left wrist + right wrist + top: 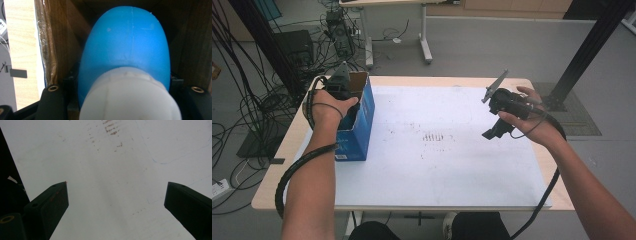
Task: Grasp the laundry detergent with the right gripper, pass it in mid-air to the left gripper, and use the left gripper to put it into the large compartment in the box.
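A box (357, 125) stands on the desk (412, 185) at nine o'clock — a bottle (125, 45) inside it; the mat (452, 170) lies at centre.

claw: clamped on blue-and-white bottle (125, 55) | place: inside cardboard box (58, 37)

In the high view the left gripper (341, 86) has its jaws hidden inside the blue box (360, 125). In the left gripper view, the blue-and-white object (126, 57) is cut off by the bottom edge and hides both jaws.
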A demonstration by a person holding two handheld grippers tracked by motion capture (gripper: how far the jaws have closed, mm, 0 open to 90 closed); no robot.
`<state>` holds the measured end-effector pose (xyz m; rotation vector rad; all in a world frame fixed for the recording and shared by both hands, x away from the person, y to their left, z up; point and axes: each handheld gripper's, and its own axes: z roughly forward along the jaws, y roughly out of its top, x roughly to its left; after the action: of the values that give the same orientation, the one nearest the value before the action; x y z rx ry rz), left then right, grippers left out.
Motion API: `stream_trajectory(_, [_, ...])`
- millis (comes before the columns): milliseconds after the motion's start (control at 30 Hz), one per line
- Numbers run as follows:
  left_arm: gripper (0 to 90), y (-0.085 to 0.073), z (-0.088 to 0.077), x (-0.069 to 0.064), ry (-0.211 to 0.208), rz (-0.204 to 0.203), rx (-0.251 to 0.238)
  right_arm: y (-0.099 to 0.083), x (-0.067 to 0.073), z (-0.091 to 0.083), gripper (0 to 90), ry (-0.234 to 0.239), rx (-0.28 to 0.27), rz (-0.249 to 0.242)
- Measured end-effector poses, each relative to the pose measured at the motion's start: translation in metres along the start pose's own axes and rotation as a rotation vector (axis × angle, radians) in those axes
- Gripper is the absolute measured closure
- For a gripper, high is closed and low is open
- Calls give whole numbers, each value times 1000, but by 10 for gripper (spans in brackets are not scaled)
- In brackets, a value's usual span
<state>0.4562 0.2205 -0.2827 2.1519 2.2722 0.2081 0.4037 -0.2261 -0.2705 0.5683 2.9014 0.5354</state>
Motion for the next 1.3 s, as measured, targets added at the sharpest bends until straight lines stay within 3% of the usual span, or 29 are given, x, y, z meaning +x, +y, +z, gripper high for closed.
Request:
stream_trajectory(233, [311, 0, -7, 0, 6, 6, -12, -1, 0, 0, 52, -1, -5, -4])
stream_trajectory(667, [229, -6, -41, 0, 26, 26, -59, 3, 3, -2, 52, -4, -13, -16])
stream_trajectory(833, [189, -12, -63, -1, 6, 47, -99, 5, 5, -5, 52, -7, -13, -16])
stream_trajectory(1067, [132, -15, -93, -22, -32, 112, -160, 3, 1, -7, 52, -18, 5, 9])
stream_trajectory(1300, [117, -6, -98, -53, -53, 180, -161, -1, -5, -7, 52, -14, 22, 22])
